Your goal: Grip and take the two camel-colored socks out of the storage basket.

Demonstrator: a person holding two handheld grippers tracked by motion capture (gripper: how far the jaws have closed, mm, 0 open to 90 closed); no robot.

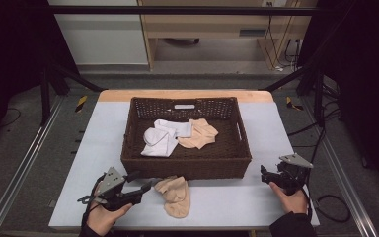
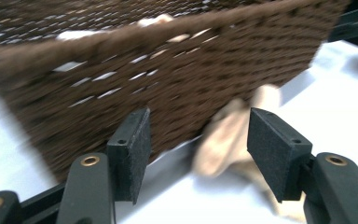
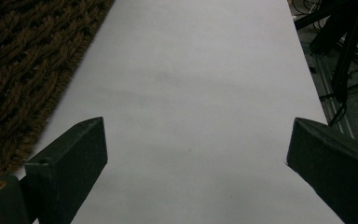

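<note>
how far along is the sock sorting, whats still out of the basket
Mostly done: white socks and a beige sock already lie in the brown basket. One beige pair remains on the table, in front of the basket. The left gripper is open beside it, holding nothing; the right gripper waits open.

Soft beige cloth sock point(image 1: 176, 194), rough woven wicker basket point(image 1: 187, 167), smooth matt table point(image 1: 237, 202).

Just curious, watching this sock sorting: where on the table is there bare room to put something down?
Free: the table strip between the beige sock and the right gripper, and the strips either side of the basket. Crowded: the front left, where the left gripper, fingers open, sits beside that sock against the basket wall.
</note>
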